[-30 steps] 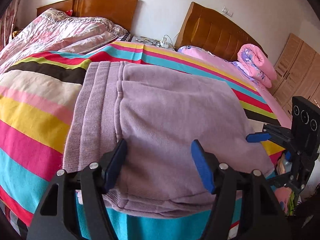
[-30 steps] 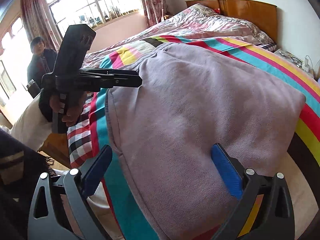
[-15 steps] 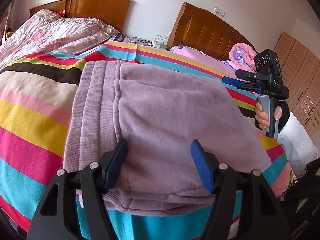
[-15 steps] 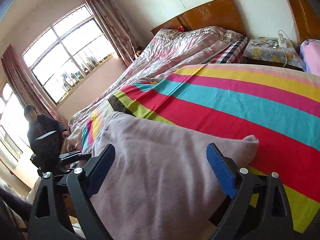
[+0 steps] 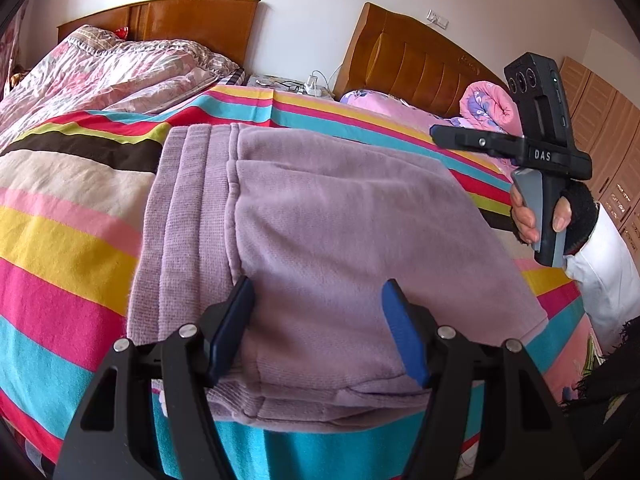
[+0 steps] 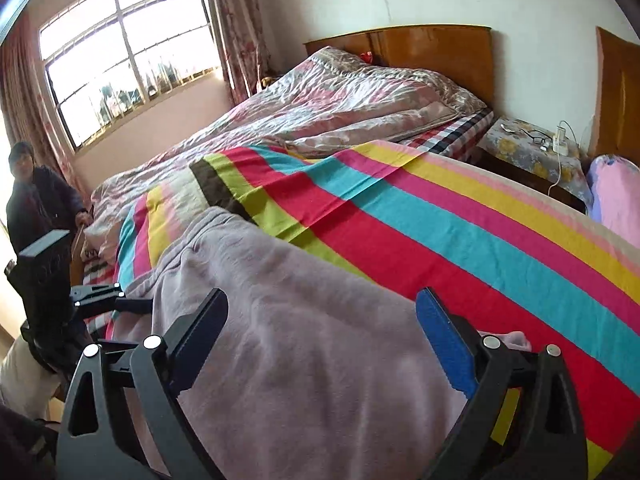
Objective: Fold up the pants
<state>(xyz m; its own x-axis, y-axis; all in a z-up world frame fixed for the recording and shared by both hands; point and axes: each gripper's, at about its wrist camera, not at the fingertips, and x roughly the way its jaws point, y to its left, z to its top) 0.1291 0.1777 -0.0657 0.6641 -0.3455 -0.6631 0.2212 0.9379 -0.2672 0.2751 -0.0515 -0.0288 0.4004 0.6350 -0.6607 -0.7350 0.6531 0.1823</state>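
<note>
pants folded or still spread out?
Folded. The lilac pants lie as a compact stacked rectangle on the striped sheet, layered edges showing near the left gripper.

Left gripper (image 5: 316, 328): black frame, silver screws, dark blue pads (image 5: 404, 336).
Right gripper (image 6: 320, 344): black frame, silver screws, blue pads (image 6: 444, 340).
Handle unit (image 5: 540, 160): black body marked "DAS", grey grip, three round lenses.
Right hand (image 5: 560, 216): black fingerless glove is worn.
Sleeve (image 5: 604, 276): white.

Right tool (image 5: 434, 132) now higher, away from the pants' (image 5: 340, 240) right edge.
</note>
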